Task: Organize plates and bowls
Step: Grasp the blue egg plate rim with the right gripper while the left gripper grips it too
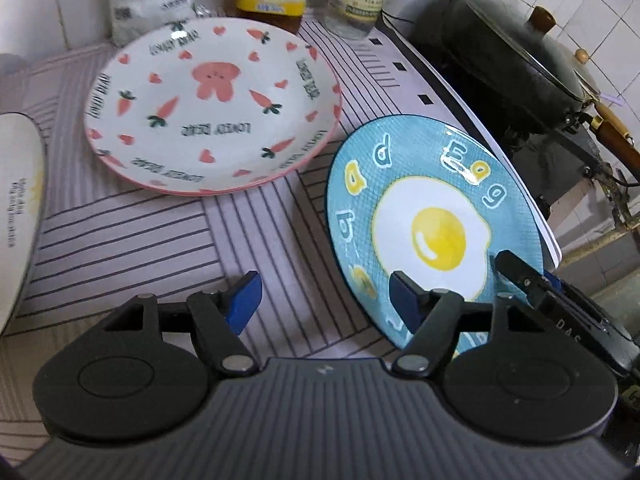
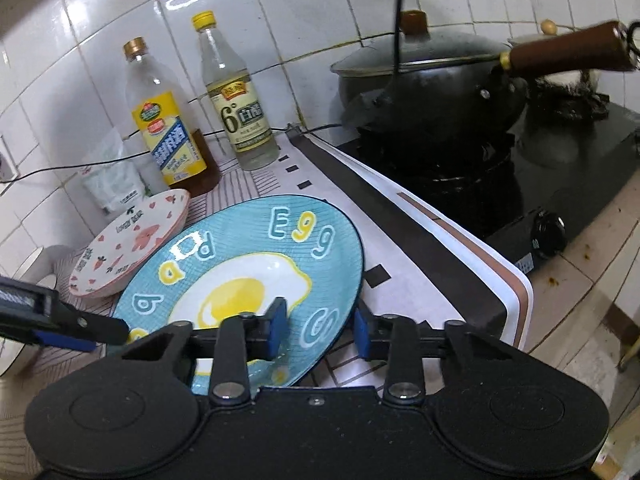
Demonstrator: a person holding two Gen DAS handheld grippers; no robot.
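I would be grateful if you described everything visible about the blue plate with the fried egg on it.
The blue egg plate looks like glazed ceramic, round with a dark rim, painted with a white and yellow fried egg and letters including "Egg". It sits tilted on the striped mat, its raised edge toward the stove, beside the pink carrot plate. The right gripper straddles its near rim, one blue pad over the face and one outside the edge; whether they press it is unclear.

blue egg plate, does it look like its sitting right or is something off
The blue egg plate is tilted, not flat: its right edge looks propped on the raised edge of the mat by the stove, while the pink carrot plate lies flat. The right gripper straddles its near rim; contact is unclear.
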